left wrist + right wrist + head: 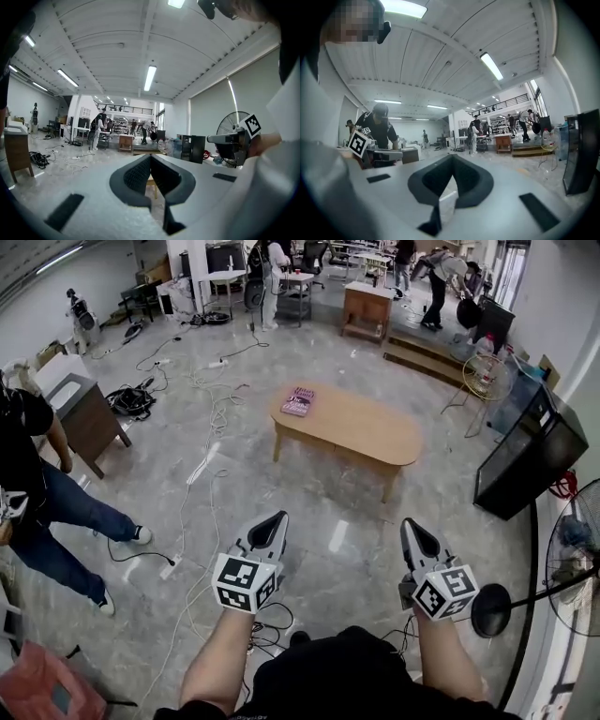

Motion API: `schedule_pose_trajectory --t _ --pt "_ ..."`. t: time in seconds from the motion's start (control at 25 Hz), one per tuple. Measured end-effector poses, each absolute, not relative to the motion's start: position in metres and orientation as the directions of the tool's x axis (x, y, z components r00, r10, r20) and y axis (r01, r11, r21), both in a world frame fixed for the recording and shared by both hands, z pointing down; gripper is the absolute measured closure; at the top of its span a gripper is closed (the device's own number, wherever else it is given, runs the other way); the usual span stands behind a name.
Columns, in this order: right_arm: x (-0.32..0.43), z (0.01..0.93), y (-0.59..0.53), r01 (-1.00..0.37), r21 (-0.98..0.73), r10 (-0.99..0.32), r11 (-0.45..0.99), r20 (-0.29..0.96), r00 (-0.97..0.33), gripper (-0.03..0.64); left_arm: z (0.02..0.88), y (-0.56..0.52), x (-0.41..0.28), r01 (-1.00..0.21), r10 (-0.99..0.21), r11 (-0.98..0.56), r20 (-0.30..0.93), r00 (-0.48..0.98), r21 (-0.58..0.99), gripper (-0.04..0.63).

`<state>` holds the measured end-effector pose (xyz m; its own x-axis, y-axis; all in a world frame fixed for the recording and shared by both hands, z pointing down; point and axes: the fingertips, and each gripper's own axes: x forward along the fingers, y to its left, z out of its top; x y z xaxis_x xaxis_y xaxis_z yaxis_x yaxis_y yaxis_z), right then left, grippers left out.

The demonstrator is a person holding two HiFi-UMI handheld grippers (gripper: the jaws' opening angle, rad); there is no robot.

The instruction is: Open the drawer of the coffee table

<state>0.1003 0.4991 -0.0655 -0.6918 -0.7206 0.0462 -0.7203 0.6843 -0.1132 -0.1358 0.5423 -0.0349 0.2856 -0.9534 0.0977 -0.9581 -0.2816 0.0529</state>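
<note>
An oval wooden coffee table (361,424) stands on the grey floor ahead of me, a purple book (298,401) lying at its left end. No drawer shows from this side. My left gripper (280,517) is held level well short of the table, jaws shut with nothing between them. My right gripper (411,524) hovers beside it at the same height, also shut and empty. In the left gripper view the left gripper (150,157) closes in front of a wooden leg of the table (152,186). The right gripper view shows the right gripper (451,156) closed, pointing across the hall.
A person in jeans (42,498) stands at the left by a small cabinet (82,412). Cables (202,465) trail over the floor. A black cabinet (530,457) and a standing fan (572,549) are at the right. More people and desks (367,307) are at the far end.
</note>
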Motion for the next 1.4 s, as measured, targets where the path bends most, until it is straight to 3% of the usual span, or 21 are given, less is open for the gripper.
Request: schedule_pose_trajectory --t 0.52,1.4 --pt "0.085 -0.006 0.459 -0.739 -0.133 -0.727 0.66 0.133 -0.673 0.612 0.021 0.498 -0.133 -0.933 -0.916 -0.33 0.191 0.353 0.142 0.594" --pt "0.127 0.035 0.144 -0.708 -0.204 -0.679 0.676 0.2 -0.706 0.612 0.032 0.195 -0.075 -0.932 -0.884 -0.349 0.296 0.362 0.1 0.594"
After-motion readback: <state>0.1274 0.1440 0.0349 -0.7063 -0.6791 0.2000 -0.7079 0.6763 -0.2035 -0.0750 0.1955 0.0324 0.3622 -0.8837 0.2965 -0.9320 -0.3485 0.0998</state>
